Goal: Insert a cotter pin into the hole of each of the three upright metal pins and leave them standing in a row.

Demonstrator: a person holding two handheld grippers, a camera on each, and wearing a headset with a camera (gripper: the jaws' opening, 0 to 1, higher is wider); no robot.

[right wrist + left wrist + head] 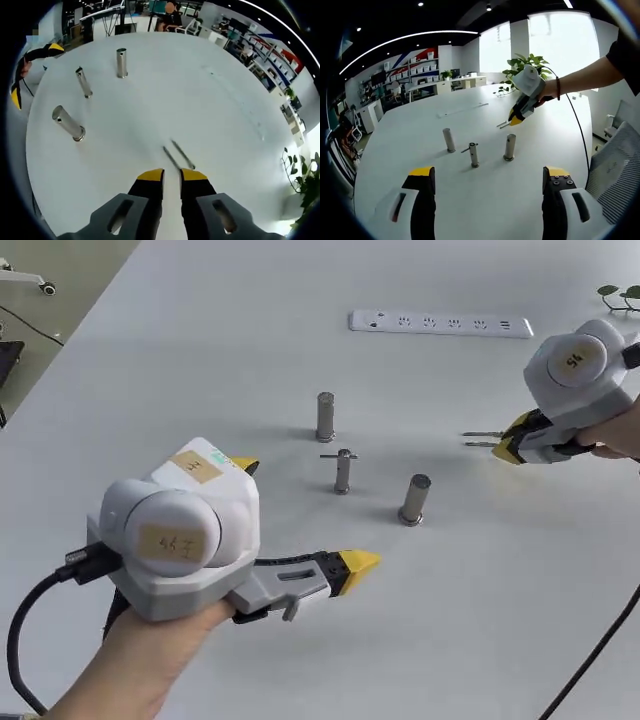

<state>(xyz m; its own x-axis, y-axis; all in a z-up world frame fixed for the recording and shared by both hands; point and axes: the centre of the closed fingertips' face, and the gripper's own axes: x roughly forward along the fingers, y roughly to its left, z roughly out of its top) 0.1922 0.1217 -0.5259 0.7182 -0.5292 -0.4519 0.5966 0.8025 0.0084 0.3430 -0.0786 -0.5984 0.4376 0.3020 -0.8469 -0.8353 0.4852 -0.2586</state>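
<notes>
Three upright metal pins stand in a slanted row on the white table: far pin (325, 417), middle pin (343, 472), near pin (415, 500). A cotter pin (332, 454) sticks sideways through the middle pin's top. My left gripper (303, 512) hovers open and holds nothing, short of the row; its view shows the pins (474, 155) ahead between the jaws. My right gripper (506, 446) hangs to the right of the row, shut on a two-legged cotter pin (481, 439) that points toward the pins. In its own view the cotter pin (176, 153) pokes out past the yellow tips (171, 175).
A white power strip (440, 324) lies at the back of the table. A plant (620, 295) stands at the far right corner. A black cable (590, 660) runs off at the lower right. Bare tabletop surrounds the pins.
</notes>
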